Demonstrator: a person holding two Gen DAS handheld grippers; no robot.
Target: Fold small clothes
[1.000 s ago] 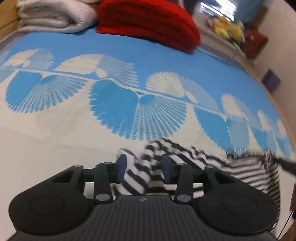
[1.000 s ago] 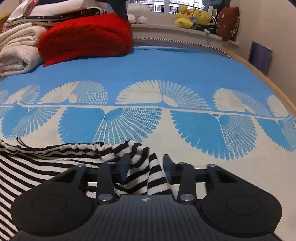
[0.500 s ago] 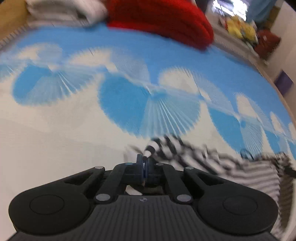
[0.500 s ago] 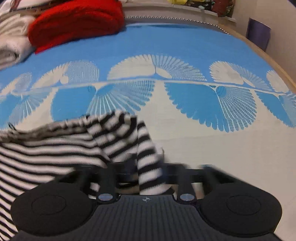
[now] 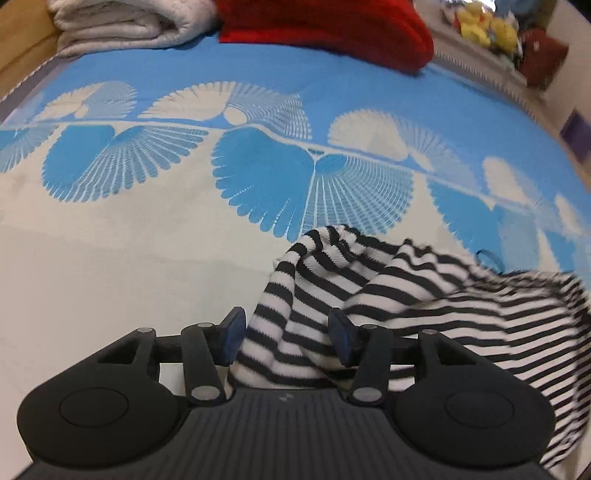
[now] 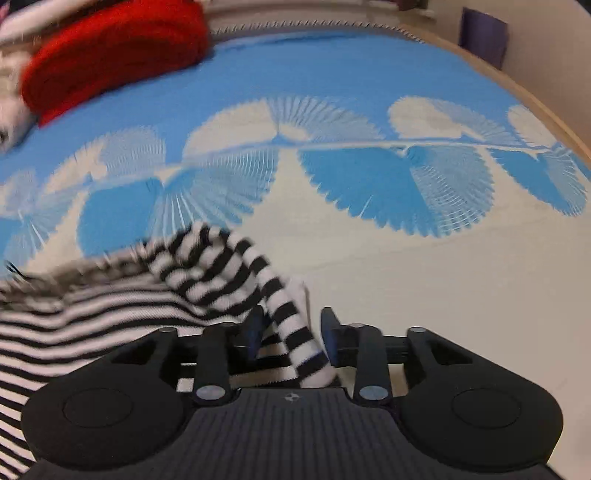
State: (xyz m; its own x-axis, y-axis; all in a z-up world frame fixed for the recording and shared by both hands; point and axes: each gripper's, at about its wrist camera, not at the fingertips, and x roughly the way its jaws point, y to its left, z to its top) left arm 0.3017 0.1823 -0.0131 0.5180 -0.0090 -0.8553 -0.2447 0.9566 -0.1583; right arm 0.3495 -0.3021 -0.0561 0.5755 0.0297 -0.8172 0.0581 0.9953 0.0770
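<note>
Black-and-white striped knit garment (image 5: pixel 388 295) bunched and unfolded on blue-and-cream fan-patterned bedspread (image 5: pixel 147 266). Left gripper (image 5: pixel 286 338) and right gripper (image 6: pixel 290 334) just reopened, jaws apart around loose striped cloth. Folding barely begun.

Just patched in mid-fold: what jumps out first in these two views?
The black-and-white striped garment, bunched on the blue-and-cream fan-patterned bedspread, runs between both sets of tongs, left and right, whose jaws have just been opening. Behind lies a red folded blanket.
</note>
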